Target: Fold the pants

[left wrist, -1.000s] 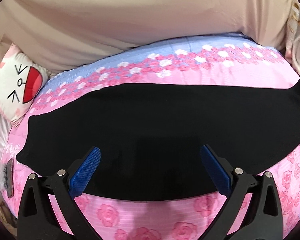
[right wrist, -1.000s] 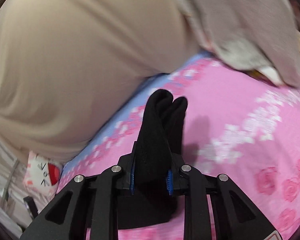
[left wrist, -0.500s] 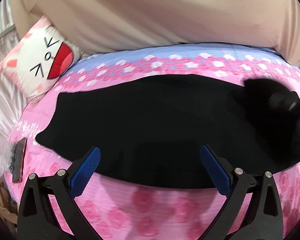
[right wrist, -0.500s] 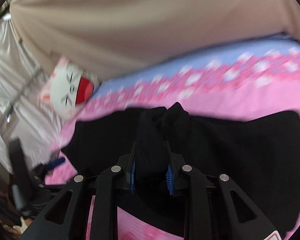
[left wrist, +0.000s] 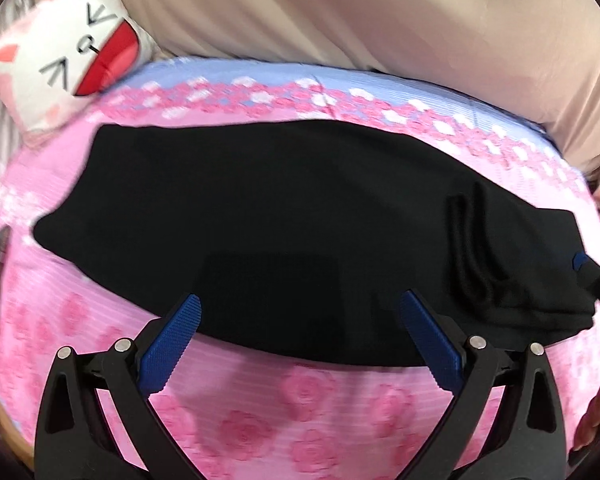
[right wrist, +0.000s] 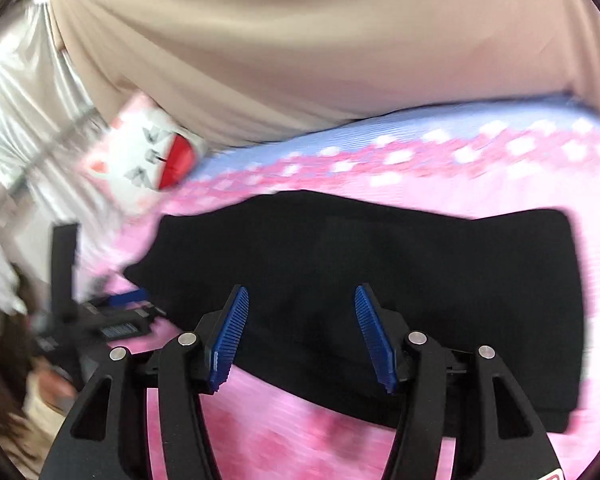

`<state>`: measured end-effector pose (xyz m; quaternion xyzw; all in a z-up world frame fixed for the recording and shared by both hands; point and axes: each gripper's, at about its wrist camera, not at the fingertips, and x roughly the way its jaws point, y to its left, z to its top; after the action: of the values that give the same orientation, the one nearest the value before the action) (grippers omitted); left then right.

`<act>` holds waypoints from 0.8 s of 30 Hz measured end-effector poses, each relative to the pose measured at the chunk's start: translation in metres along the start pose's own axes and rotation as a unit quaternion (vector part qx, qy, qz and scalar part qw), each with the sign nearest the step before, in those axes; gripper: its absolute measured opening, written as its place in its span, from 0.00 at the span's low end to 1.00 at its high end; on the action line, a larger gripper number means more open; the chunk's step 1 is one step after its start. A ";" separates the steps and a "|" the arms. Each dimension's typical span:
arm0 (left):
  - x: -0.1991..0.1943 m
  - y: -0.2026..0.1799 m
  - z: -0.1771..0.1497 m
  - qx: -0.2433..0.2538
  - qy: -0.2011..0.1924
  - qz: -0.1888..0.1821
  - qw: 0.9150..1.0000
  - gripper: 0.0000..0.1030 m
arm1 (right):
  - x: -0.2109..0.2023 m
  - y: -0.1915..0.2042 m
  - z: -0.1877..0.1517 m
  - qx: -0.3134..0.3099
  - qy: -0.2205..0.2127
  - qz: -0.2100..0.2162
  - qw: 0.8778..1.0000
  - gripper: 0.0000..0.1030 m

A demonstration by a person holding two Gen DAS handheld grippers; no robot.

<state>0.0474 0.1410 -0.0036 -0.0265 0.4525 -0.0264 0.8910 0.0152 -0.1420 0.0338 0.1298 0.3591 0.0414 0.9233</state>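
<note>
Your right hand-held gripper (right wrist: 302,336) has just been opening, nothing between its pads; your left hand-held gripper (left wrist: 300,344) gapes empty; the black pants (left wrist: 300,232) lie crosswise on the bed (left wrist: 260,420) ahead, nearest your left.

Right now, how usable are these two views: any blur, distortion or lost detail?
Left wrist view: mostly sharp, slight smear at the edges; fisheye bends the pink bedspread; the black pants show almost no fold detail. Right wrist view: motion blur smears the cat pillow and bedspread; only the right gripper is crisp.
</note>
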 end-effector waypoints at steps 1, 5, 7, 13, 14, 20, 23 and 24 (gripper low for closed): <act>0.002 -0.003 0.001 0.001 0.002 0.000 1.000 0.95 | 0.005 0.007 -0.001 -0.018 0.013 -0.016 1.000 0.54; 0.004 -0.020 0.001 0.019 0.002 0.006 1.000 0.95 | 0.028 0.025 -0.008 -0.063 0.039 -0.007 0.997 0.52; -0.003 -0.024 0.000 0.027 -0.006 0.013 1.000 0.95 | 0.044 0.036 -0.011 -0.085 0.047 -0.009 0.995 0.48; -0.018 0.008 -0.002 0.018 -0.022 0.045 0.999 0.95 | 0.074 0.026 -0.002 -0.001 0.060 0.020 0.998 0.07; -0.019 0.018 -0.002 0.005 -0.021 0.052 0.998 0.95 | 0.069 0.035 0.003 -0.003 0.047 0.028 0.998 0.08; -0.013 0.069 0.001 -0.081 -0.007 0.055 0.995 0.95 | 0.106 0.062 -0.008 -0.063 0.089 0.033 0.994 0.11; -0.017 0.075 0.000 -0.079 -0.005 0.050 0.996 0.95 | 0.074 0.067 -0.013 -0.091 0.049 0.024 0.994 0.30; -0.021 0.076 -0.002 -0.074 -0.012 0.053 0.996 0.95 | 0.059 0.066 -0.014 -0.103 0.031 0.006 0.994 0.41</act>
<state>0.0350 0.2186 0.0063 -0.0691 0.4429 0.0547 0.8922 0.0501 -0.0653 0.0031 0.0344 0.3809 0.0875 0.9198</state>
